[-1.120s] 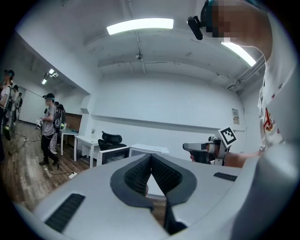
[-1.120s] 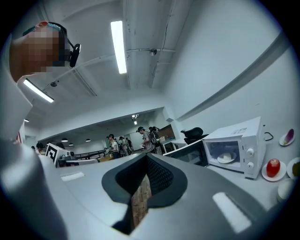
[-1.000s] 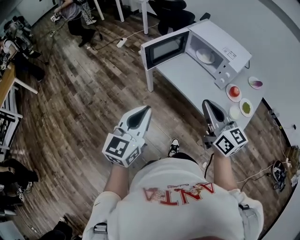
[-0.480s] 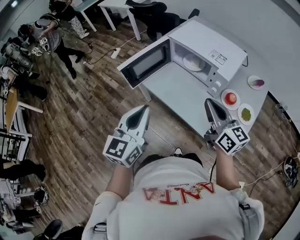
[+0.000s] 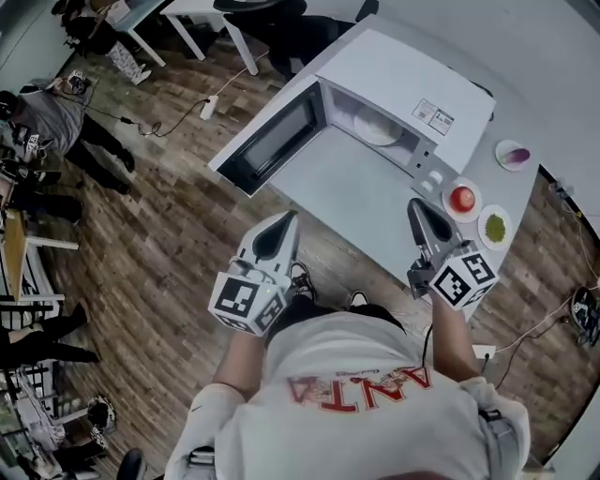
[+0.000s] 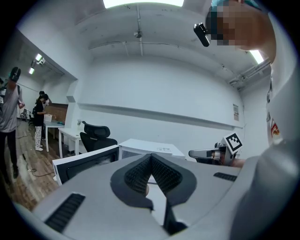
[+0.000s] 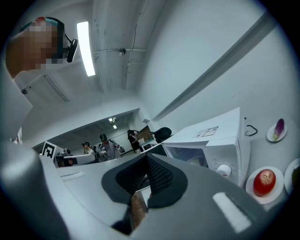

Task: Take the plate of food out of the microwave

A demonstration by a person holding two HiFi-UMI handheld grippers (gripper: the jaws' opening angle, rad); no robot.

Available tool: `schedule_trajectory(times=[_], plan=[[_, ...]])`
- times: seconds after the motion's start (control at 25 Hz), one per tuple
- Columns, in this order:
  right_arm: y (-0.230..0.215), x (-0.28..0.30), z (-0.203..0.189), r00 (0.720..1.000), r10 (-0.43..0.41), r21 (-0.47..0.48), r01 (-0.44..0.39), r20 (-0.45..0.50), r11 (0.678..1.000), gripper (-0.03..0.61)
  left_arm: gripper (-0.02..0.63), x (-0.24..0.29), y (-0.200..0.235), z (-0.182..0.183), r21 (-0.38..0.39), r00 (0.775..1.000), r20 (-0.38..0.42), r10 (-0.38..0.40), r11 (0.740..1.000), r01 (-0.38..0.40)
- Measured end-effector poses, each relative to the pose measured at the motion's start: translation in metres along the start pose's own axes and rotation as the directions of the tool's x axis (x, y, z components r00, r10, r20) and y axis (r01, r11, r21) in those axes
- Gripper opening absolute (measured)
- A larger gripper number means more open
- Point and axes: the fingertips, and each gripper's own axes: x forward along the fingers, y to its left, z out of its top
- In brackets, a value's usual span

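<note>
The white microwave (image 5: pixel 403 84) stands on the grey table (image 5: pixel 361 192) with its door (image 5: pixel 267 141) swung open to the left. Inside its cavity lies a pale plate (image 5: pixel 377 127); what is on it I cannot make out. My left gripper (image 5: pixel 286 221) is shut and empty, held over the floor short of the table's near edge. My right gripper (image 5: pixel 415 207) is also shut and empty, above the table's near edge, in front of the control panel. From the left gripper view, the left gripper (image 6: pixel 151 157) points towards the microwave (image 6: pixel 147 148). The right gripper (image 7: pixel 146 157) looks past the microwave (image 7: pixel 211 140).
Right of the microwave sit small plates: one with a red tomato (image 5: pixel 461 199), one with green food (image 5: pixel 494 227), one with a purple piece (image 5: pixel 514 156). A black office chair (image 5: pixel 281 23) stands behind the table. People (image 5: pixel 56 103) stand at the far left on the wood floor.
The person has stepped closer to the table: the microwave and its open door lie nearer and more central. Both grippers keep their pose and stay shut.
</note>
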Motion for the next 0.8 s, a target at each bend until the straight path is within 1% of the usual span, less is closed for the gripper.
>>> schedule_trajectory(times=[0.16,0.32,0.4,0.52,0.68,0.8], plan=[[-0.005,0.033,-0.006,0.996,-0.087,-0.003,0.087,-0.004,0.996,0.0,0.009,0.028,0.039,-0.004,0.02,0.998,-0.022,-0.054,0.998,0.054],[0.002,0.071,-0.01,0.985,-0.171,-0.024,0.171,0.006,0.985,0.0,0.009,0.058,0.076,0.001,0.053,0.988,-0.031,-0.148,0.987,0.15],[0.007,0.084,-0.011,0.975,-0.22,-0.022,0.22,0.017,0.975,0.0,0.009,0.07,0.087,0.001,0.044,0.976,-0.042,-0.214,0.975,0.216],[0.011,0.087,-0.016,0.954,-0.299,0.016,0.299,0.033,0.954,0.0,0.009,0.082,0.093,-0.003,0.015,0.948,-0.059,-0.311,0.95,0.313],[0.002,0.095,-0.026,0.933,-0.358,0.076,0.355,0.031,0.932,0.0,0.009,0.095,0.104,-0.007,-0.02,0.931,-0.063,-0.36,0.933,0.359],[-0.011,0.093,-0.033,0.915,-0.403,0.122,0.397,0.033,0.91,0.0,0.009,0.103,0.1,-0.014,-0.038,0.916,-0.077,-0.394,0.919,0.392]])
